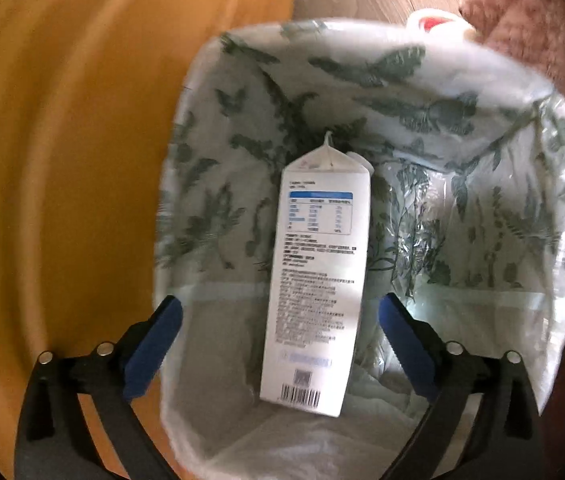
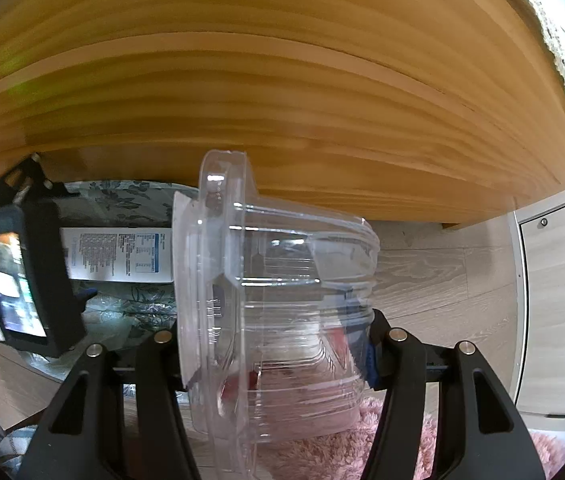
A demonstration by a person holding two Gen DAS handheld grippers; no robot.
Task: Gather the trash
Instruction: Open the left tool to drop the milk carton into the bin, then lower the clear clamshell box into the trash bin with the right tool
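In the left wrist view a white milk carton (image 1: pixel 318 280) lies inside a trash bin (image 1: pixel 186 128) lined with a leaf-printed bag. My left gripper (image 1: pixel 280 344) is open above the bin, its blue pads either side of the carton and apart from it. In the right wrist view my right gripper (image 2: pixel 278 344) is shut on a clear plastic food container (image 2: pixel 274 292), held on its side. The carton (image 2: pixel 118 256) and the left gripper's body (image 2: pixel 10 280) show to the left, over the bin's bag (image 2: pixel 122 196).
A yellow wooden furniture panel (image 2: pixel 282 80) stands right behind the bin and also shows in the left wrist view (image 1: pixel 62 160). A pink fluffy rug (image 2: pixel 322 452) lies on the pale wood floor (image 2: pixel 442 272). A white cabinet (image 2: pixel 554 300) is at the right.
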